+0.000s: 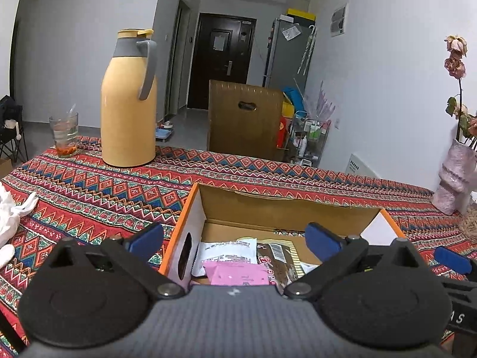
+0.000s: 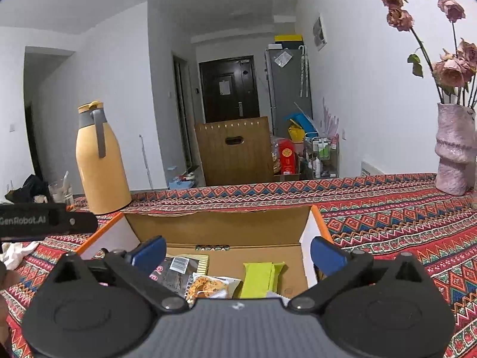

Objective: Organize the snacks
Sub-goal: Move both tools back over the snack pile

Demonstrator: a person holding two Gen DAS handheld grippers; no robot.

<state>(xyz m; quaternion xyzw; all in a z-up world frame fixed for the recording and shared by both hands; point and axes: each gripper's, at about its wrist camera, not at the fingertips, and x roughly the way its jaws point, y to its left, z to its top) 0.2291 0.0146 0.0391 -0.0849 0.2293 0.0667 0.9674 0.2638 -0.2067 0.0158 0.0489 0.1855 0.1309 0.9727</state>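
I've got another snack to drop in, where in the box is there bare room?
Bare cardboard floor runs along the box's back wall and right of the green packet. The near left is crowded: brown packet, pink packet, white packet.

Left claw (image 1: 234, 240) and right claw (image 2: 238, 250) agape, empty.

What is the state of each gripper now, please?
Left gripper: open, holding nothing, above the box.
Right gripper: open, holding nothing, above the same box.
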